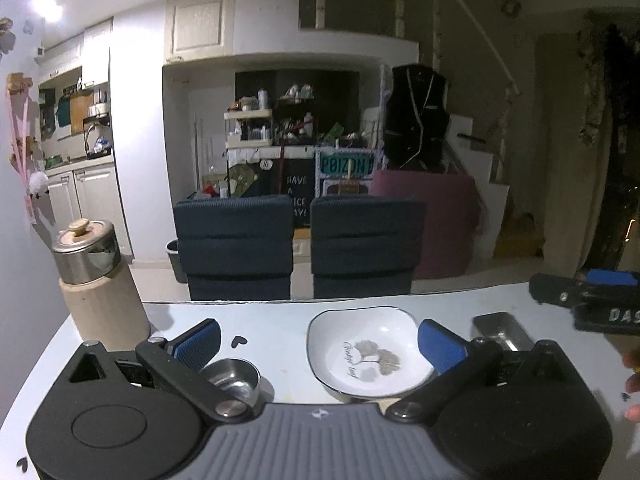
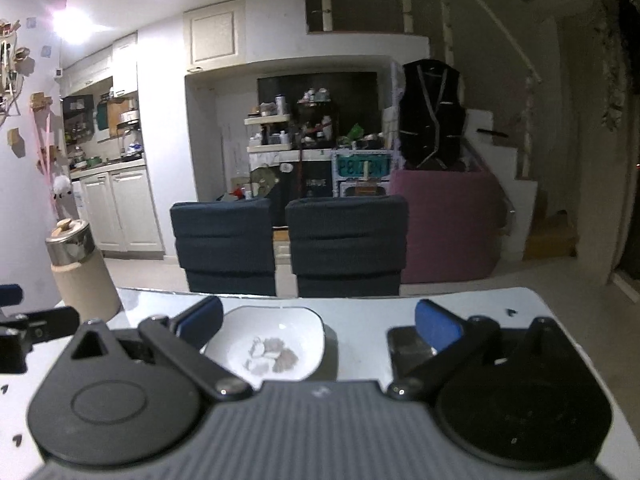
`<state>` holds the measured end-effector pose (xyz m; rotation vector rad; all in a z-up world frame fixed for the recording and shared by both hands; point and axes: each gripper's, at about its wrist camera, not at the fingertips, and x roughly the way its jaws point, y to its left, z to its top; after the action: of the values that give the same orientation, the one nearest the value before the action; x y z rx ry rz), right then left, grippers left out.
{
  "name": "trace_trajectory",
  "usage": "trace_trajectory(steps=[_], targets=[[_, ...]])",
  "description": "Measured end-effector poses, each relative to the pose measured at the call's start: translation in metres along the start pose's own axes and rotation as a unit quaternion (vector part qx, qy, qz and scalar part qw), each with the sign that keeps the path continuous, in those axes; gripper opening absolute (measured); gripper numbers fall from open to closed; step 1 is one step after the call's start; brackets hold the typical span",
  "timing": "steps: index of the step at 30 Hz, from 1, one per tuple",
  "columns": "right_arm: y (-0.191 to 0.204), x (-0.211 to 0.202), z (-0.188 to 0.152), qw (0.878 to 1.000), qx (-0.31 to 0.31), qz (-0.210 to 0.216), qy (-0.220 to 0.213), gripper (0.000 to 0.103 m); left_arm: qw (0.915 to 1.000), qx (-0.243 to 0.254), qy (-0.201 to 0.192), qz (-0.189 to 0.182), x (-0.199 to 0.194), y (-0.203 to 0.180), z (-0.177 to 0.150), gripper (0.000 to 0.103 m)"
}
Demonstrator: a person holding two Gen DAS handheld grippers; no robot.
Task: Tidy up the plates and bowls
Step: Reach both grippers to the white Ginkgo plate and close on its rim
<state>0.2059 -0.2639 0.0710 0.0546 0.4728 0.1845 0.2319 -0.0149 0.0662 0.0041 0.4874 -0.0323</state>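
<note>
The white dish (image 1: 370,354) with a leaf print in its well sits on the pale counter (image 1: 280,330) between my two sets of jaws: from my left jaws (image 1: 319,344) it lies dead ahead toward one o'clock, its right rim just beside my right-hand blue pad (image 1: 440,344); from my right jaws (image 2: 319,324) the same white dish (image 2: 276,350) lies at eleven o'clock, against my left-hand blue pad (image 2: 202,320). Both pairs of jaws are spread wide and released, holding nothing. A small steel bowl (image 1: 234,378) rests at ten o'clock of my left jaws, just beside the left-hand pad (image 1: 198,342). A flat steel tray (image 1: 502,330) lies at two o'clock there, and in the right view that dark tray (image 2: 408,350) sits under my right-hand pad. A wooden canister with a steel lid (image 1: 94,280) stands upright at the counter's far left corner. Two dark blue chairs (image 1: 300,246) face the far edge at twelve o'clock.
</note>
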Motion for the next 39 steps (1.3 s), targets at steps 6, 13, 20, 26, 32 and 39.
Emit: trace_trajectory(steps=[6,13,20,26,32,39], targets=[[-0.024,0.066,0.006,0.999,0.025,0.036,0.023,0.103,0.9997,-0.006,0.026,0.001,0.07,0.015,0.006,0.103],[-0.034,0.15,-0.008,0.995,0.046,0.025,0.082,0.103,0.9957,0.014,0.08,-0.044,0.149,0.021,0.004,0.103],[-0.039,0.222,-0.025,0.98,0.099,0.043,0.165,0.086,0.9891,-0.029,0.131,-0.061,0.219,0.035,-0.011,0.079],[-0.039,0.26,-0.035,0.967,0.112,0.04,0.227,0.061,0.9778,-0.034,0.196,-0.066,0.257,0.039,-0.029,0.047],[-0.031,0.271,-0.043,0.963,0.089,0.038,0.252,0.032,0.9698,-0.033,0.233,-0.064,0.278,0.041,-0.039,0.025],[-0.028,0.283,-0.037,0.961,0.079,0.05,0.262,0.013,0.9648,-0.054,0.246,-0.077,0.284,0.044,-0.039,0.013]])
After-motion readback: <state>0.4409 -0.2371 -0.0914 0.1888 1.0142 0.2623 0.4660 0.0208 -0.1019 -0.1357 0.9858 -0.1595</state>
